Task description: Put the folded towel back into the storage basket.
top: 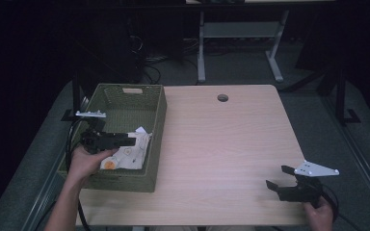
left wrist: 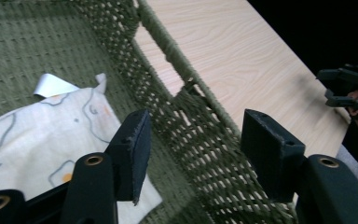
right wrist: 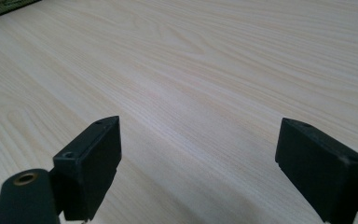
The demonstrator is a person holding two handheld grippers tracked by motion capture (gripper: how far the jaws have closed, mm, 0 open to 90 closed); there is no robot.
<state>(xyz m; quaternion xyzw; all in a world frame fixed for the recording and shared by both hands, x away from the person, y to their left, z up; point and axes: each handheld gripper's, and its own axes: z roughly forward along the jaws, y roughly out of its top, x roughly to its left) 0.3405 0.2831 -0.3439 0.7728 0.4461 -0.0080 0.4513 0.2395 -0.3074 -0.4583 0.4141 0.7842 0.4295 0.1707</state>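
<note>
A green woven basket (top: 158, 120) stands on the left of the wooden table (top: 221, 144). Inside it lies a folded white cloth (top: 131, 153) with orange and grey prints, also in the left gripper view (left wrist: 32, 135). My left gripper (top: 131, 140) hovers inside the basket just above the cloth, open, with nothing between its jaws (left wrist: 191, 154). My right gripper (top: 278, 177) rests low over the bare table at the front right, open and holding nothing (right wrist: 198, 158).
The basket's woven wall (left wrist: 186, 121) runs right in front of the left gripper. A round cable hole (top: 222, 97) sits near the table's far edge. Desk legs and cables stand on the floor behind the table.
</note>
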